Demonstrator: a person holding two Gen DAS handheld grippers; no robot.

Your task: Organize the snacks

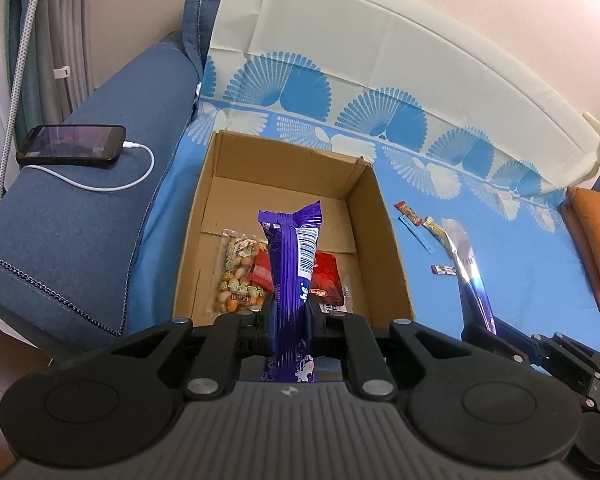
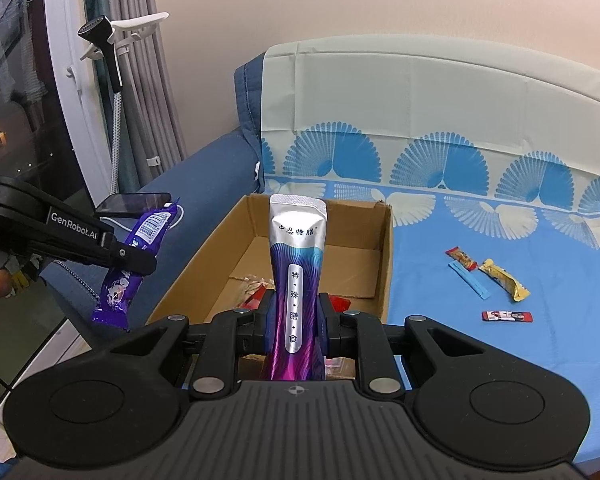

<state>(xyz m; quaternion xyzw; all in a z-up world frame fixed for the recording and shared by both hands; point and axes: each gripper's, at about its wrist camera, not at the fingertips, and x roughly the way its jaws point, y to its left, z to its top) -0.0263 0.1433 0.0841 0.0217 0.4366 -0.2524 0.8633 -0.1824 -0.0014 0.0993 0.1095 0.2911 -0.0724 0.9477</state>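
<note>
Our left gripper (image 1: 288,316) jaws pinch the purple wrapper (image 1: 290,264) mid-length; right gripper (image 2: 296,320) jaws clamp the silver pouch (image 2: 298,276). Both seem light, crinkly and slippery, over the box (image 1: 380,216).

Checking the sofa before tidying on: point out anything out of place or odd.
Four small snack sticks lie loose on the blue patterned sheet, outside the brown cardboard box: a red one, a blue one, a gold one and a red-and-black one. A black phone charges on the armrest. Nothing looks spilled or damaged.

A home living room: a blue sofa (image 1: 80,200) under a patterned cloth (image 2: 500,184), with curtains (image 2: 156,80).
</note>
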